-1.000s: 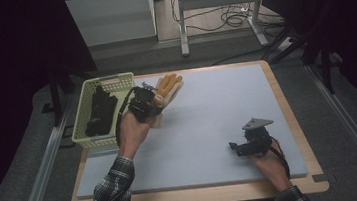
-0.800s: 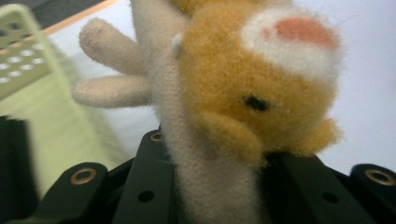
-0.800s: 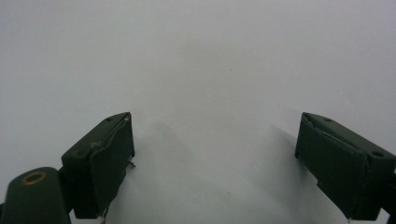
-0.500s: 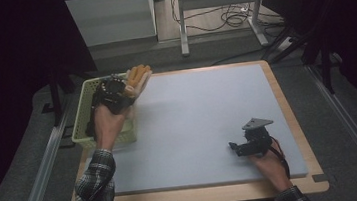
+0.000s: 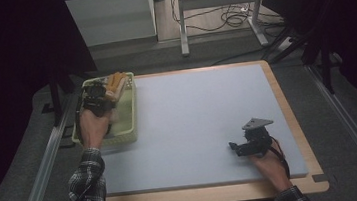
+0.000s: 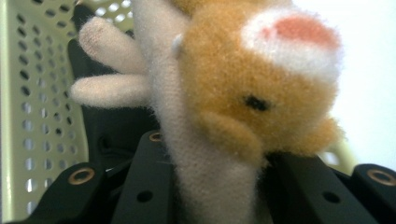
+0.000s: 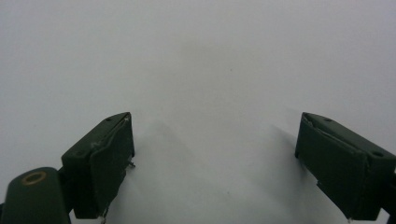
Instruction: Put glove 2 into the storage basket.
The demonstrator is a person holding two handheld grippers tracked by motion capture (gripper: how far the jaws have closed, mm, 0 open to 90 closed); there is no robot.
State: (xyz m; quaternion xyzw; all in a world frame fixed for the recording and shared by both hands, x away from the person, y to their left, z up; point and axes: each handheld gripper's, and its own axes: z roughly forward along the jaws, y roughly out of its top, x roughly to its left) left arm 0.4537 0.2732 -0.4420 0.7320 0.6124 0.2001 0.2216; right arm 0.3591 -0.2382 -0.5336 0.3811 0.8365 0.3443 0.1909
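An orange and white plush toy point(image 5: 115, 82) hangs over the far end of the pale green perforated basket point(image 5: 120, 139). My left gripper point(image 5: 101, 94) is shut on it. In the left gripper view the toy's pale body point(image 6: 205, 177) is pinched between the black jaws, with its orange head point(image 6: 261, 84) above and the basket wall point(image 6: 28, 93) at the left. My right gripper point(image 5: 235, 148) rests near the mat's front right. Its fingers stand wide apart in the right gripper view point(image 7: 215, 154), with nothing between them.
The basket stands at the left edge of a pale grey mat point(image 5: 203, 113) on a wooden table point(image 5: 294, 118). A black object point(image 6: 107, 130) lies inside the basket behind the toy. Table legs and cables point(image 5: 228, 20) are on the floor beyond.
My left hand has carried the plush toy leftward, from the mat's far left corner to above the basket. The right hand and its gripper have stayed put.
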